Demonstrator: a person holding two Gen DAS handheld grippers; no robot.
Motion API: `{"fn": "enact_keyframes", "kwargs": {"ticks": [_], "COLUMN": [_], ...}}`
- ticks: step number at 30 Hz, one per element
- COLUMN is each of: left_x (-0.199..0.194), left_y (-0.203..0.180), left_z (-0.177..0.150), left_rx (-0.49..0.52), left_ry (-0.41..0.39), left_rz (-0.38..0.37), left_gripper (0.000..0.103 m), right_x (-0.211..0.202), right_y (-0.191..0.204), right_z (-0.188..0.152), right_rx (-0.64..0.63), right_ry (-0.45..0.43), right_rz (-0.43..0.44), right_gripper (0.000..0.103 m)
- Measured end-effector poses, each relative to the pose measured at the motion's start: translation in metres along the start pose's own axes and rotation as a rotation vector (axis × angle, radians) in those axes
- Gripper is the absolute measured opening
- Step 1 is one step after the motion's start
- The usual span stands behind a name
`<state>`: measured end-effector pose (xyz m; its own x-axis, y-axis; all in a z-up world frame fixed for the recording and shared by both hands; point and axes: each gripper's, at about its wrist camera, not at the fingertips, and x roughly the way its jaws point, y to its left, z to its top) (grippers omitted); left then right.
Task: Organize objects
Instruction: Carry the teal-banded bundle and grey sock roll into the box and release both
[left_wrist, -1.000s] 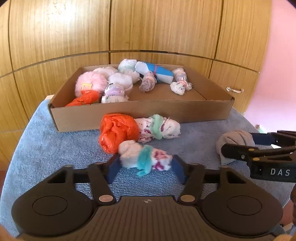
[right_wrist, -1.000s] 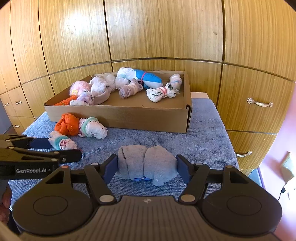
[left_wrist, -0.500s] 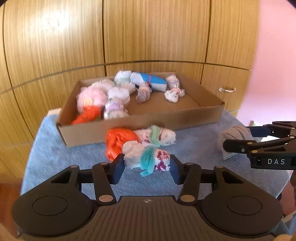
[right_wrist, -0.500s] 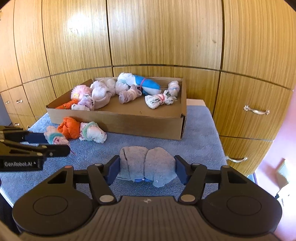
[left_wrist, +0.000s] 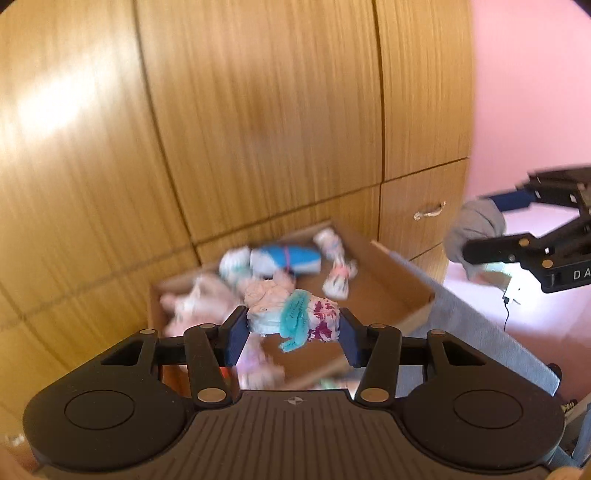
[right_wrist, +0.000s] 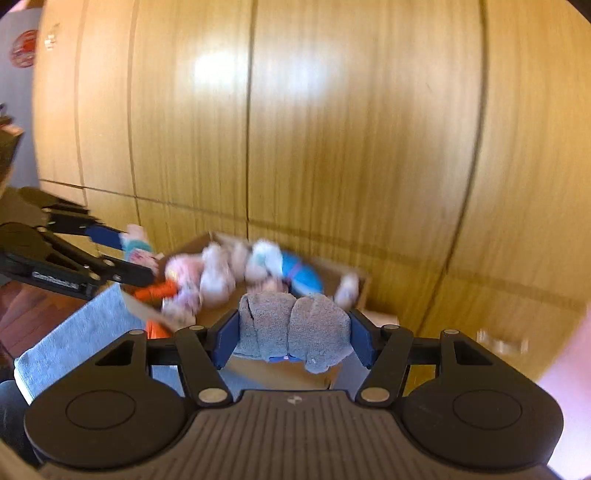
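My left gripper (left_wrist: 291, 332) is shut on a white sock bundle with a teal band and purple marks (left_wrist: 291, 314), held in the air above the cardboard box (left_wrist: 402, 288). My right gripper (right_wrist: 291, 339) is shut on a grey rolled sock bundle (right_wrist: 293, 325), also lifted, in front of the box (right_wrist: 360, 284). The box holds several rolled sock bundles, among them a blue and white one (left_wrist: 291, 258). The right gripper with the grey bundle (left_wrist: 476, 225) shows at the right of the left wrist view. The left gripper (right_wrist: 129, 254) shows at the left of the right wrist view. Both views are blurred by motion.
The box stands on a blue-grey towel (right_wrist: 77, 332) on a table. Wooden cabinet doors and drawers (left_wrist: 258, 129) rise right behind the box. An orange bundle (right_wrist: 155, 291) lies by the box's left end. A pink wall (left_wrist: 528, 92) is at the right.
Both grippers have lifted their bundles off the towel and moved up and toward the box. The views now tilt and look down into the box from higher up.
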<state>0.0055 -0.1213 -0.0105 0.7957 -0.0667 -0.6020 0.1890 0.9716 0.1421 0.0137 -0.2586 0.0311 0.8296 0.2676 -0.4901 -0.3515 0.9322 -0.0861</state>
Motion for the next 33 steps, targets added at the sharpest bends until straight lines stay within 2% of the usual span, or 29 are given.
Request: {"fn": "enact_keyframes", "kwargs": {"ticks": [4, 9, 14, 22, 28, 33], "left_x": [0.019, 0.056, 0.092, 0.140, 0.163, 0.175], "left_y": [0.006, 0.008, 0.006, 0.009, 0.014, 0.021], "left_z": [0.027, 0.035, 0.021, -0.003, -0.010, -0.011], "left_rx": [0.016, 0.023, 0.028, 0.029, 0.035, 0.004], "left_ry": [0.024, 0.097, 0.166, 0.237, 0.258, 0.252], "left_rz": [-0.026, -0.061, -0.087, -0.113, -0.109, -0.097], "left_gripper": [0.057, 0.057, 0.057, 0.057, 0.058, 0.058], "right_x": [0.016, 0.054, 0.100, 0.152, 0.185, 0.200], "right_y": [-0.004, -0.011, -0.019, -0.019, -0.019, -0.021], "right_z": [0.026, 0.035, 0.021, 0.001, -0.004, -0.009], "right_rx": [-0.086, -0.134, -0.151, -0.233, -0.303, -0.329], "right_ry": [0.000, 0.060, 0.159, 0.269, 0.350, 0.381], "right_rz": [0.038, 0.102, 0.136, 0.194, 0.238, 0.273], "right_gripper": [0.059, 0.059, 0.059, 0.059, 0.058, 0.058]}}
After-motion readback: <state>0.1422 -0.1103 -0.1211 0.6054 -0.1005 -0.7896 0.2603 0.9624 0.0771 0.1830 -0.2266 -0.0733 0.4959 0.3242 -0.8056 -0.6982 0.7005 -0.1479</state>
